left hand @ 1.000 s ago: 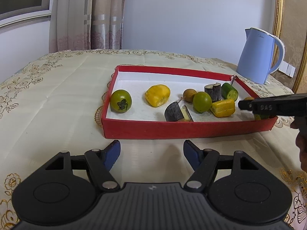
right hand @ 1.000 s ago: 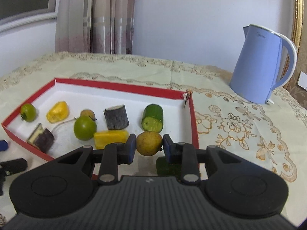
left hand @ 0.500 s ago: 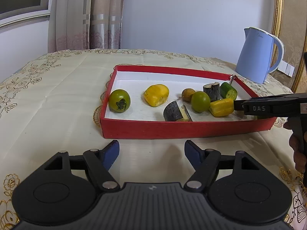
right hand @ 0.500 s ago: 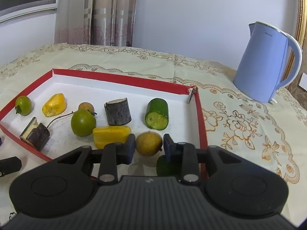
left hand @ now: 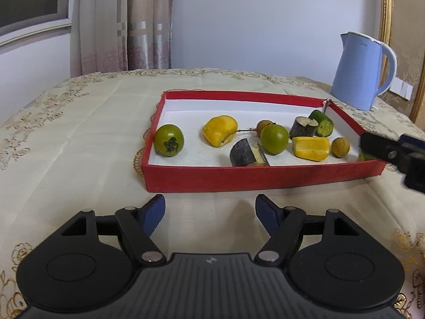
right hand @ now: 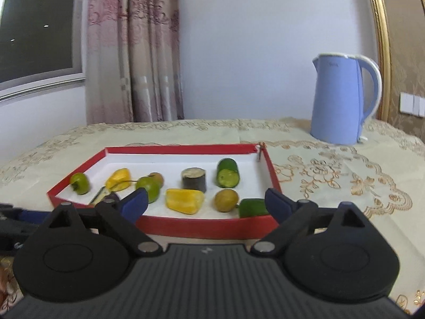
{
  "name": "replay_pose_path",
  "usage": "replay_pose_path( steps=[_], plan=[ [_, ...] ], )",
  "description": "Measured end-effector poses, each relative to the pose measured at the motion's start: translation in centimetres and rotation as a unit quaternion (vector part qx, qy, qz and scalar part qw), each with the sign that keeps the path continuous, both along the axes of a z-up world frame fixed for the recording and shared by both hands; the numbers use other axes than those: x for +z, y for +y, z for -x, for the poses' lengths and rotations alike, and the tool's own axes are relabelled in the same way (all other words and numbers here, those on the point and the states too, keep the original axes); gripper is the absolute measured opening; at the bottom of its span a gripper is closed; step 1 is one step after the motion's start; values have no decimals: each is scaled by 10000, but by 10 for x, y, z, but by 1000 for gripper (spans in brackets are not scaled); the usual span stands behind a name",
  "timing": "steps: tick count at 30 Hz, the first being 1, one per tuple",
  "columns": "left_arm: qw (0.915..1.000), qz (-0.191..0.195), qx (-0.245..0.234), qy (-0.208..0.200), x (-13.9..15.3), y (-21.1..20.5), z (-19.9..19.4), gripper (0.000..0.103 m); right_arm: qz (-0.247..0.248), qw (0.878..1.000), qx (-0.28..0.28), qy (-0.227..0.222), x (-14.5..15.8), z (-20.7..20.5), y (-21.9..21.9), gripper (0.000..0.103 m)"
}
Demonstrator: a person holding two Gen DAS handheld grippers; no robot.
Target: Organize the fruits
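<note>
The fruits lie in a shallow red tray [left hand: 263, 178] with a white floor, which sits on the table; all of them crowd its near half, while the far half of the floor is bare white. In the left wrist view, from left to right: a green tomato [left hand: 168, 140] alone near the left wall, a yellow piece [left hand: 220, 131], a dark cut chunk [left hand: 243, 152] close to the near wall, a green round fruit [left hand: 274, 139], a small brown fruit behind it [left hand: 263, 125], a yellow block [left hand: 311, 148], a dark stump [left hand: 302, 127], a cucumber piece [left hand: 322, 123] by the right wall, and a small round brown fruit [left hand: 340, 147] lying free just beside the yellow block. In the right wrist view a second green piece [right hand: 252, 207] lies in the near right corner, close to that brown fruit [right hand: 226, 200].

The left gripper [left hand: 209, 210] hangs in front of the tray's near wall with its jaws spread wide and nothing between them. The right gripper [right hand: 205, 199] is held before the near wall, jaws likewise spread wide and empty.

The tray rests on a cream embroidered tablecloth [left hand: 79, 138]. A pale blue kettle [right hand: 342, 101] stands on the cloth beyond the tray's right far corner, well apart from it. Behind are a white wall, a patterned curtain [right hand: 132, 53] and a dark window [right hand: 34, 26].
</note>
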State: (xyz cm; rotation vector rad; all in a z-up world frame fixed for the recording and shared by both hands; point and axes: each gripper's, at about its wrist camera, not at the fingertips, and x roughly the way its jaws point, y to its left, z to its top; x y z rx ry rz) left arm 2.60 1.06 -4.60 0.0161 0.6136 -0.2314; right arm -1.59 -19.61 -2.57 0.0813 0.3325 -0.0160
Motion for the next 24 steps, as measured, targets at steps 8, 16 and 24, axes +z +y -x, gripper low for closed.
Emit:
replay_pose_path(
  steps=[8, 16, 24],
  plan=[
    [9998, -6, 205, -44, 4, 4, 3, 75, -281, 9995, -20, -142, 1, 4, -6, 103],
    [9995, 133, 271, -33, 16, 4, 11, 80, -481, 9988, -48, -23, -1, 1, -11, 103],
    [9985, -15, 400, -364, 32, -7, 27, 85, -500, 9986, -89, 156, 0, 4, -8, 103]
  ],
)
